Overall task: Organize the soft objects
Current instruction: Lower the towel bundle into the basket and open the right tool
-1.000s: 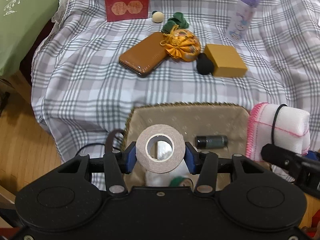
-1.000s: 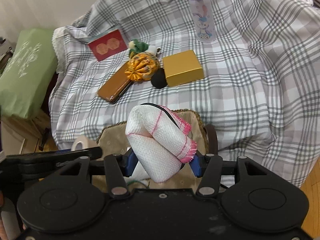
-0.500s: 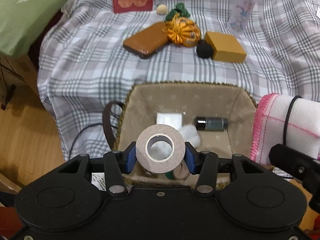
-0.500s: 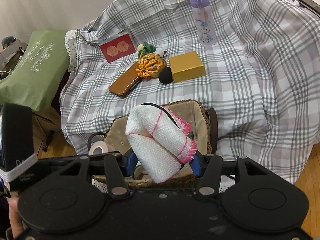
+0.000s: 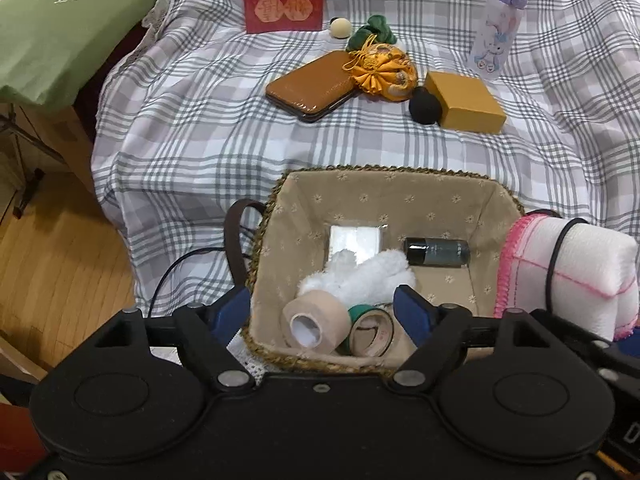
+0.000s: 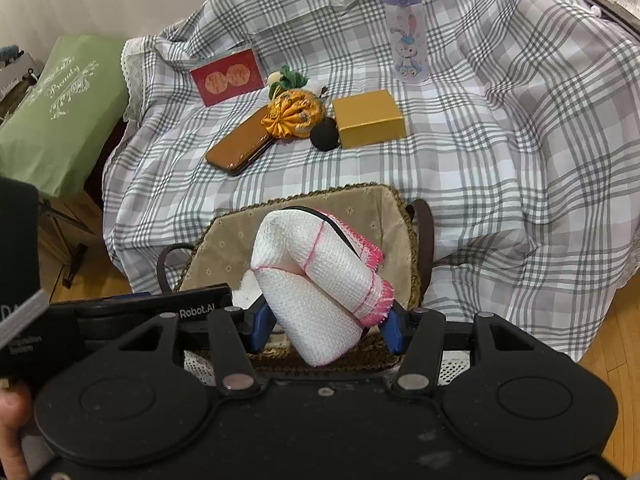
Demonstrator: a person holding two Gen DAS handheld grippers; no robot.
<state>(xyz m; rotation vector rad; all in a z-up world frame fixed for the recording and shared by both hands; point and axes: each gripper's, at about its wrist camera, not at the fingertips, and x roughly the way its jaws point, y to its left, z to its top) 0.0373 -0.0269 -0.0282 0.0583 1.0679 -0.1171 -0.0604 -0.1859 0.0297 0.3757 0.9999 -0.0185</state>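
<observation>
Over the basket (image 5: 280,200), L gripper (image 5: 322,312) has fingers spread, empty; beige tape roll (image 5: 316,326) lies inside w/ a 2nd roll (image 5: 370,334), white fluffy cloth (image 5: 360,276), dark bottle (image 5: 436,252), small packet (image 5: 354,238). R gripper (image 6: 326,326) pinches the rolled towel (image 6: 320,276) above the rim, prob. next to go in.

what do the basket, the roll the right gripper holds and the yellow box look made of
Basket: seemingly woven straw or rope, from its braided rim, with a matte beige flower-print fabric lining.
Roll: soft white waffle-weave cloth, pink stitched edging, bound by a black band.
Box: probably card, smooth matte mustard faces and crisp corners.
</observation>
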